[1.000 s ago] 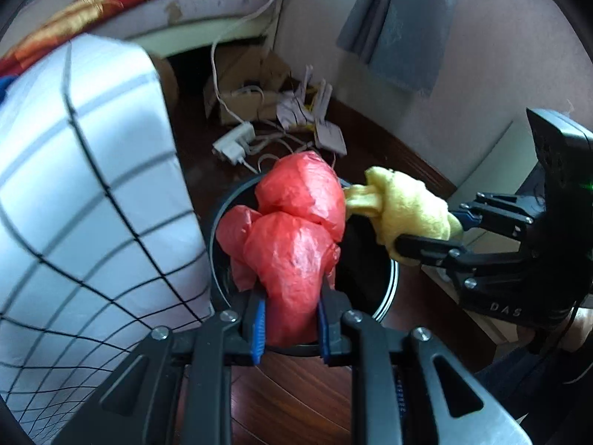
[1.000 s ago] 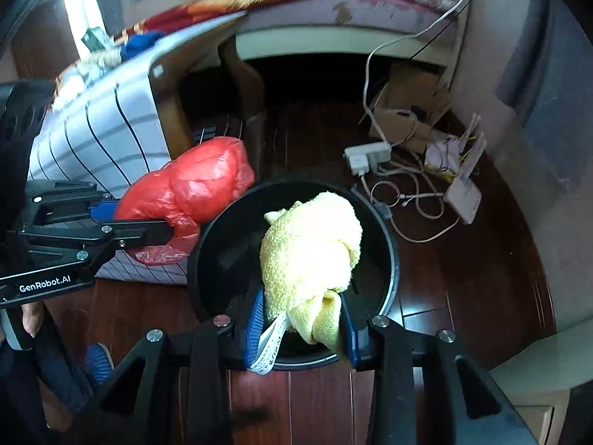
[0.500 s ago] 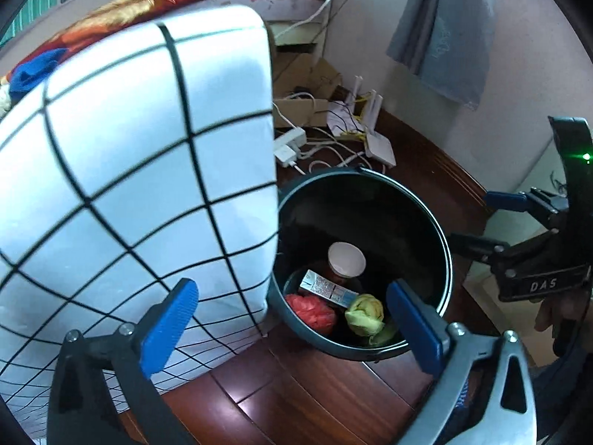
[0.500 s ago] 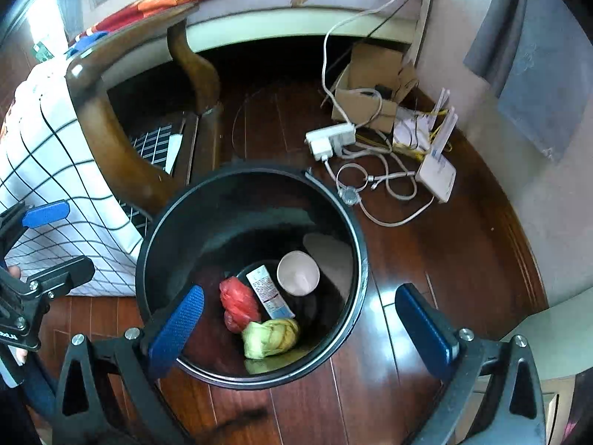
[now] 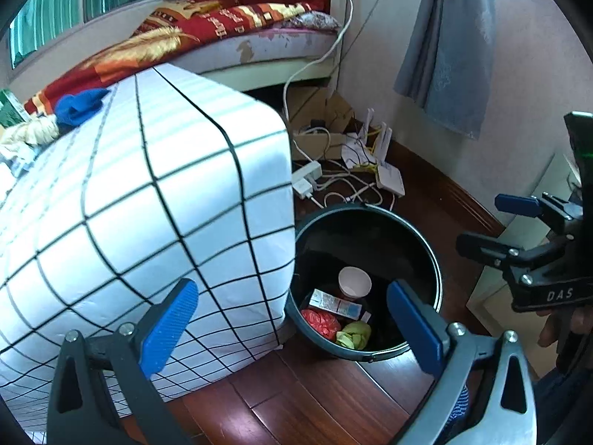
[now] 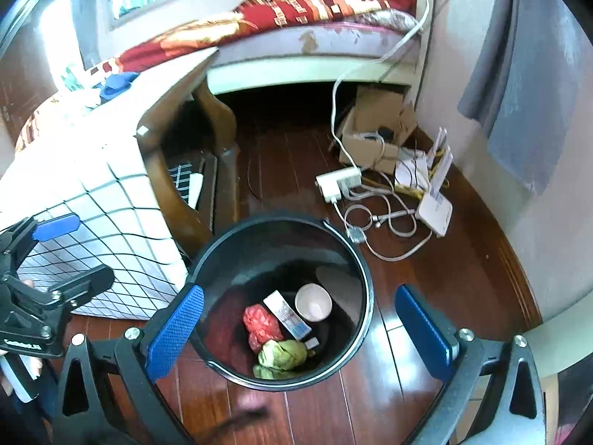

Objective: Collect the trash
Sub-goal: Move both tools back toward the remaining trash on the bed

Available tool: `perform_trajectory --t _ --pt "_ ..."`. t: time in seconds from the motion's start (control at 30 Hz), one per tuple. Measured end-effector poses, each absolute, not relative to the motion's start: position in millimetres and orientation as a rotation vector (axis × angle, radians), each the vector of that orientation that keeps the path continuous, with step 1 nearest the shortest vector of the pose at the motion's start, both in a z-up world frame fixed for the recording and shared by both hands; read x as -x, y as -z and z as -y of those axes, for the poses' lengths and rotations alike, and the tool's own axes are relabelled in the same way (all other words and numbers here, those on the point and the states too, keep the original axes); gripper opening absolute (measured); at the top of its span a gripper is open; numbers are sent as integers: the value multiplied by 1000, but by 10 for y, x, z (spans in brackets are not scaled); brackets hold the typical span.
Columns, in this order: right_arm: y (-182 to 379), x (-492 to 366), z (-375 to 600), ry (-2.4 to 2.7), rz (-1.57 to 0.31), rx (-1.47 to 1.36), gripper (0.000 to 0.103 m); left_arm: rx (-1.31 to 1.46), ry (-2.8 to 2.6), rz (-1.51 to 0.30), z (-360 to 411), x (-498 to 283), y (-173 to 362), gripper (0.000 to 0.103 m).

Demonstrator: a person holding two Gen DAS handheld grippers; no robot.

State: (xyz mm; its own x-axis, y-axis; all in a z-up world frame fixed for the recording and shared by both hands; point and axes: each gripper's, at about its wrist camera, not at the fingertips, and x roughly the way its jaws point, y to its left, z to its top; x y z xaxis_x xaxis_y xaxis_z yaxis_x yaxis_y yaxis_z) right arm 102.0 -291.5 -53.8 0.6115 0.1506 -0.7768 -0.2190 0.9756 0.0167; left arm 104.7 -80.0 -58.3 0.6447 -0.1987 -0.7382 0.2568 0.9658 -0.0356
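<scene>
A: Left wrist cam sits above the floor, tilted down-forward past the checked cloth (image 5: 148,200) toward the black bin (image 5: 365,222). Bin low centre-right, fairly near.

B: Right wrist cam looks steeper, almost straight into the same bin (image 6: 281,230), closer.

A: Overlap?

B: Bin interior, power strip (image 6: 339,181) and cables, bed (image 6: 296,18) behind. Each view catches the other gripper at its edge.
</scene>
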Motion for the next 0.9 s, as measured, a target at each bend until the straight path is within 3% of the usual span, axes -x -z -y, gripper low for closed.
perform_trajectory --t 0.4,0.9 --pt "-108 -853 2534 -283 -738 115 103 -46 189 -735 487 -898 154 102" --pt "-416 -916 1662 -441 -646 156 103 25 27 -672 -400 -749 -128 102"
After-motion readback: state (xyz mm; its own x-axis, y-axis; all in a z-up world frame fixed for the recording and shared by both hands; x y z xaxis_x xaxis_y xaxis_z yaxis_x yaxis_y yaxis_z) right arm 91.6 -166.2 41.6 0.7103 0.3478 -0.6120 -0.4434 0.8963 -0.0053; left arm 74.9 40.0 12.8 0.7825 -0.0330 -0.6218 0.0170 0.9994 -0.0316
